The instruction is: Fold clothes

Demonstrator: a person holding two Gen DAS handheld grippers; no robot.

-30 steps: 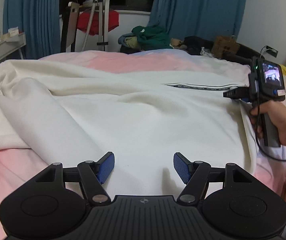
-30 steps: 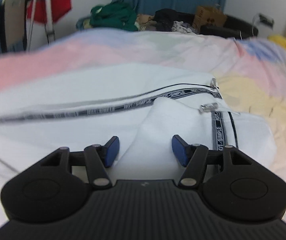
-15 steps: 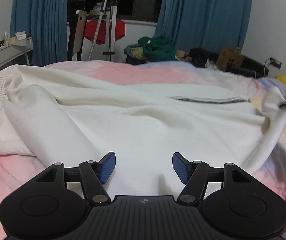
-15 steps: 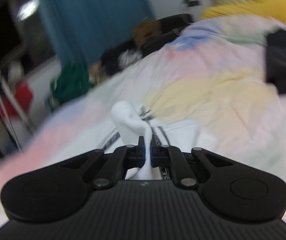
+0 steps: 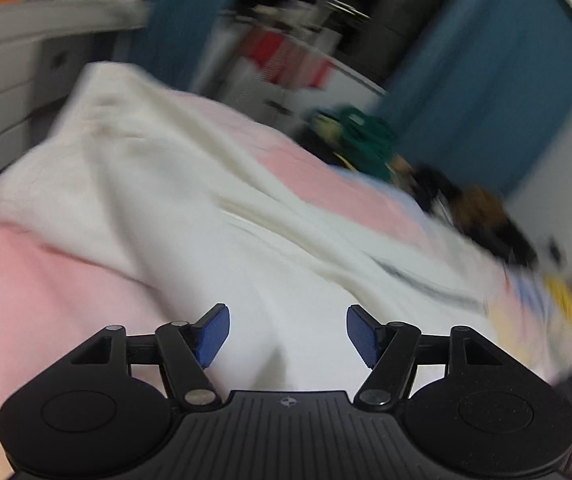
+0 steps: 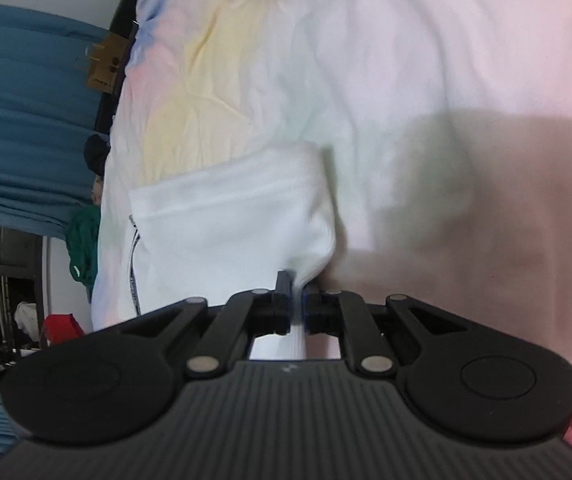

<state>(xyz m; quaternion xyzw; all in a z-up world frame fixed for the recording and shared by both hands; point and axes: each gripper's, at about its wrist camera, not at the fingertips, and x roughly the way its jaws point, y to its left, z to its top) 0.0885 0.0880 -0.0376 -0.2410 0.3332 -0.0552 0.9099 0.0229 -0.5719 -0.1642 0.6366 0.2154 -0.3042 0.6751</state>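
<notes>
- Fabric first: the white garment (image 5: 174,184) lies spread in loose folds over the bed (image 5: 34,280), and it looks thick, soft and limp. I judge it light enough for one gripper to lift, but it will sag and drag wherever it is not held.
- Left gripper (image 5: 288,334) hovers low over the garment's near part, its blue pads wide apart and holding nothing; this view is blurred.
- Hems and corners look like the best holds, since a pinch in the middle of a panel would only raise a peak.
- Right gripper (image 6: 294,300) is clamped tight on a bunched corner of the garment (image 6: 226,232), which runs up from the jaws and lies on the bed's pastel sheet (image 6: 386,60).
- A dark printed tape (image 6: 134,264) runs along the garment's edge, left of the right gripper; it carries small lettering, too fine to read.
- No brand or other label is legible in either view.
</notes>
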